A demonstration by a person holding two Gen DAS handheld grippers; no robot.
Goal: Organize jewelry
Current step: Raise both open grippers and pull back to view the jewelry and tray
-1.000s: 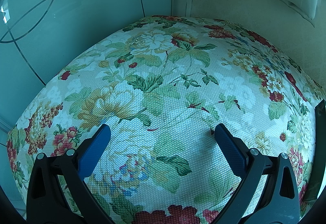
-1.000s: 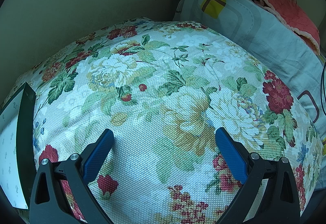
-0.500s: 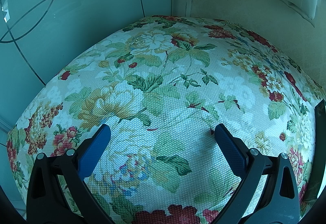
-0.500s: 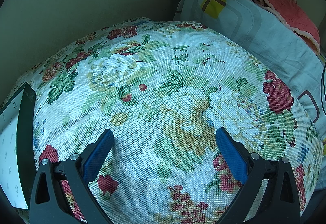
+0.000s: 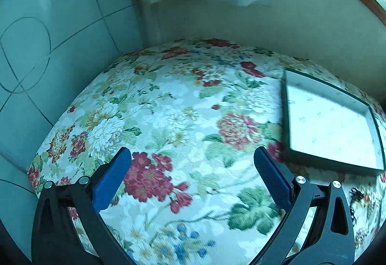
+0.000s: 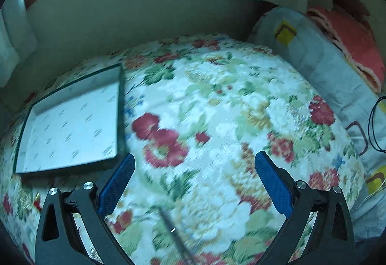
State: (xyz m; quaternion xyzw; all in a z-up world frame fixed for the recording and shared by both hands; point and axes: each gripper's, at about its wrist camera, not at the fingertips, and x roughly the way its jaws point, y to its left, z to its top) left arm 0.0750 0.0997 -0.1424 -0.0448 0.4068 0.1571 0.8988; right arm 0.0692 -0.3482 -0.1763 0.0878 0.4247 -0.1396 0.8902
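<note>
Just outside both grippers' spread, empty jaws, a shallow tray (image 5: 330, 120) (image 6: 70, 125) on floral fabric (image 5: 183, 125)

Honestly couldn't read a thing anywhere. The box lid (image 6: 70, 125) at about 9 o'clock in the right wrist view had small repeated marks printed over its white inside, but they were way too blurry to make out.

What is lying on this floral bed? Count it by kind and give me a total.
Grippers: 2, left gripper and right gripper, both open
Green-rimmed tray: 1
Pale blue pillow: 1
Coral blanket: 1
Jewelry: 0 clearly visible
Total: 5
</note>
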